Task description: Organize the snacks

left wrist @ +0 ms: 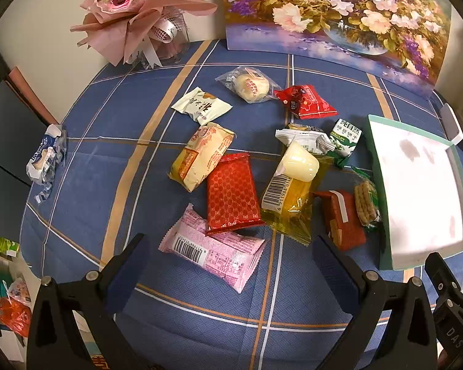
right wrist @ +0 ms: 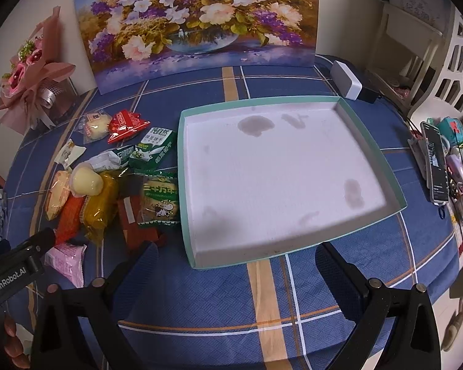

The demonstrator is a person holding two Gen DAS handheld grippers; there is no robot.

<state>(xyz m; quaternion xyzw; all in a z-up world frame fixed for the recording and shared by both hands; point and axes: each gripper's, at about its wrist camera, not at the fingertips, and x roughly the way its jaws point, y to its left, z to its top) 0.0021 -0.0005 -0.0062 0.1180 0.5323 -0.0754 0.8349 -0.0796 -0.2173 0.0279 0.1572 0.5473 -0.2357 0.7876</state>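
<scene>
Several wrapped snacks lie scattered on the blue plaid tablecloth. In the left wrist view, a pink packet (left wrist: 213,251) sits just ahead of my left gripper (left wrist: 231,257), which is open with nothing between its fingers. Beyond it lie a red patterned packet (left wrist: 231,192), a yellow packet (left wrist: 290,197) topped by a jelly cup (left wrist: 299,162), and a dark red packet (left wrist: 342,219). A shallow teal-rimmed white tray (right wrist: 370,145) holds nothing and sits right of the snacks. My right gripper (right wrist: 236,263) is open at the tray's near edge. A green biscuit packet (right wrist: 159,200) touches the tray's left wall.
A flower painting (right wrist: 197,21) leans against the wall behind the tray. A pink bouquet (left wrist: 135,9) stands at the back left. A white box (right wrist: 345,81), a phone (right wrist: 436,163) and trinkets crowd the table's right side. A crumpled blue wrapper (left wrist: 44,155) lies at the left edge.
</scene>
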